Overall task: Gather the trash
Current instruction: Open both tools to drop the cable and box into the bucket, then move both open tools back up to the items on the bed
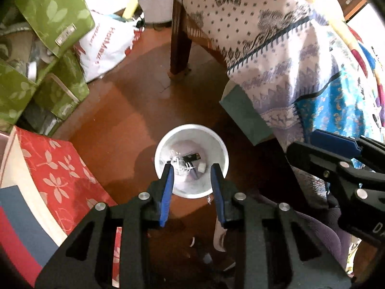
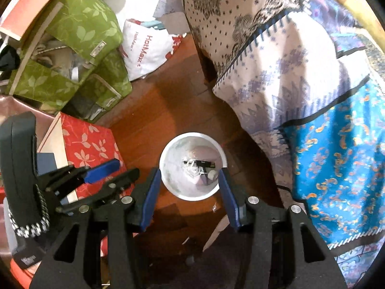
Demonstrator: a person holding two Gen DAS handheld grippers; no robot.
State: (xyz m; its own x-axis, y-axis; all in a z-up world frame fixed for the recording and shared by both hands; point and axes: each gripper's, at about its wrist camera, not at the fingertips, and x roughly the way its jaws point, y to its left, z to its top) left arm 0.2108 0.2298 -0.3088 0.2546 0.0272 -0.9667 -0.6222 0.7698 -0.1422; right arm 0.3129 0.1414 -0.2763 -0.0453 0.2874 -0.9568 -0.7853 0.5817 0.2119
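Two grippers: left gripper (image 1: 192, 168) and right gripper (image 2: 190, 171) both hang released above the white bin (image 1: 158, 161), nothing between the fingers.
Trash: black stick, white bits and crumpled plastic (image 1: 179, 162) lie inside the bin.
Leftovers: small scraps (image 1: 208, 200) on the wooden floor (image 1: 134, 110) just beside the bin, nearer than it.
Advice: drop straight over the bin's mouth, then gather the scraps.
Beyond: red box (image 1: 55, 168) left of the bin, green boxes (image 1: 55, 12) farther.

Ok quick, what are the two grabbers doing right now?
Left gripper: open, holding nothing, over the white bin.
Right gripper: open, holding nothing, over the same bin.
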